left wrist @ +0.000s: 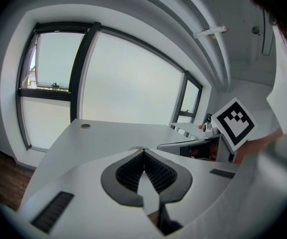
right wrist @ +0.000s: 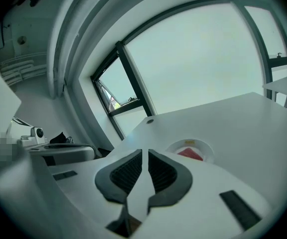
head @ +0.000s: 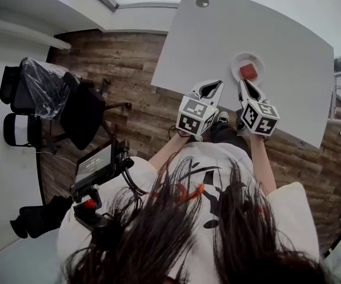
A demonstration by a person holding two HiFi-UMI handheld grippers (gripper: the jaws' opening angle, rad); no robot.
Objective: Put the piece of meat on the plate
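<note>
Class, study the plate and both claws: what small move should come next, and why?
Probably just lower both claws to rest: the piece of meat already lies on the plate, and the left claw and right claw are shut, holding nothing.

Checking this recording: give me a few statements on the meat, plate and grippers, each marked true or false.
1. The meat lies on the plate. True.
2. The right gripper holds the meat. False: it is shut on nothing, and the meat lies apart from it, on the plate.
3. The left gripper is shut and empty. True.
4. The plate stands on the floor. False: it stands on the table.
</note>
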